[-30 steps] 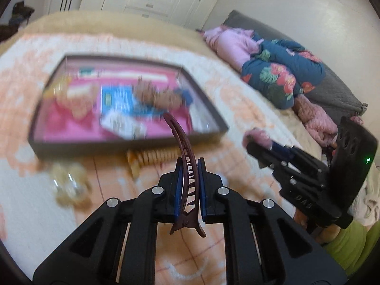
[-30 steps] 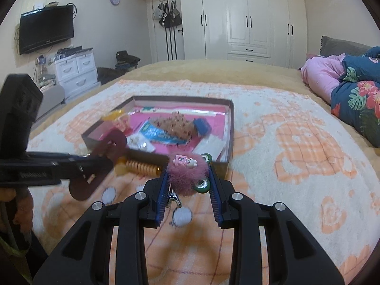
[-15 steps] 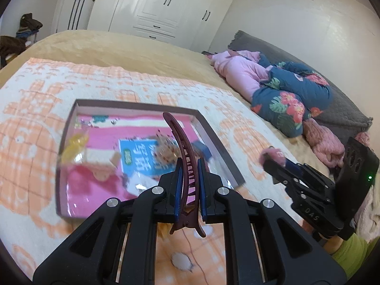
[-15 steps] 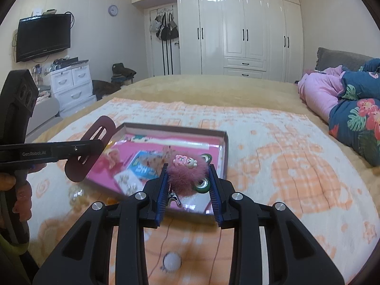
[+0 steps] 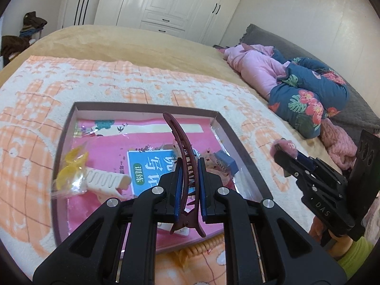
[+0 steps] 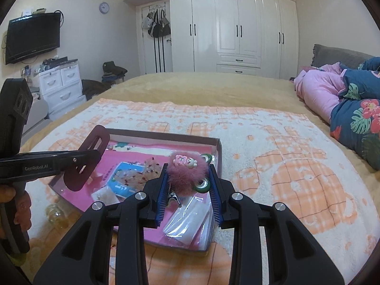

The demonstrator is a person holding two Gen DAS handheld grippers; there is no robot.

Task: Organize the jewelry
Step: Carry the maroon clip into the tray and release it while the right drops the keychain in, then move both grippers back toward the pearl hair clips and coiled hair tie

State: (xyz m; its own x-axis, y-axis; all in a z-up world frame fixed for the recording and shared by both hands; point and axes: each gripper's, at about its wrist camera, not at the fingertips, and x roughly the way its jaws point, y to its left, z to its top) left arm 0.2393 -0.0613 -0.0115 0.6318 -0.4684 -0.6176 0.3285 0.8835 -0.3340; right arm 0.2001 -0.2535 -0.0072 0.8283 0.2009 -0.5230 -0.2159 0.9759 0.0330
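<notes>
Fleece blanket (image 6: 273,142): orange-and-white checks, spread over the bed; it carries everything else.
Box (image 5: 142,108): shallow, dark-rimmed, pink-lined, on the blanket toward its near edge. Already inside: a blue printed card (image 5: 152,173) mid-floor, a white comb-style clip (image 5: 104,180) and a yellow piece (image 5: 71,166) along the left wall, clear packets (image 6: 190,220) in the near right corner.
Left gripper (image 5: 188,185): clenched on a maroon beak clip (image 5: 182,156), pads pinching its toothed middle; the clip stands nearly upright, curved tip pointing toward the far wall, hanging above the near half of the box.
Right gripper (image 6: 188,185): closed on a pink fluffy clip (image 6: 187,173) with two small cartoon figures on top and a metal alligator tail showing below; held above the near right part of the box. A green round piece (image 6: 201,185) sits beside the fluff; whether it belongs to the clip or lies behind it I cannot tell.
Loose items: a coiled yellow hair tie (image 5: 197,251) and a clear ornament (image 6: 54,213) lie on the blanket just outside the near wall.
Step in hand (judgement): carrying both clips in for deposit.
Method note: lower each clip close to a bare pink patch before letting go, so neither bounces out or lands on the packets; tilt the maroon clip flat first; keep the two grippers apart.
</notes>
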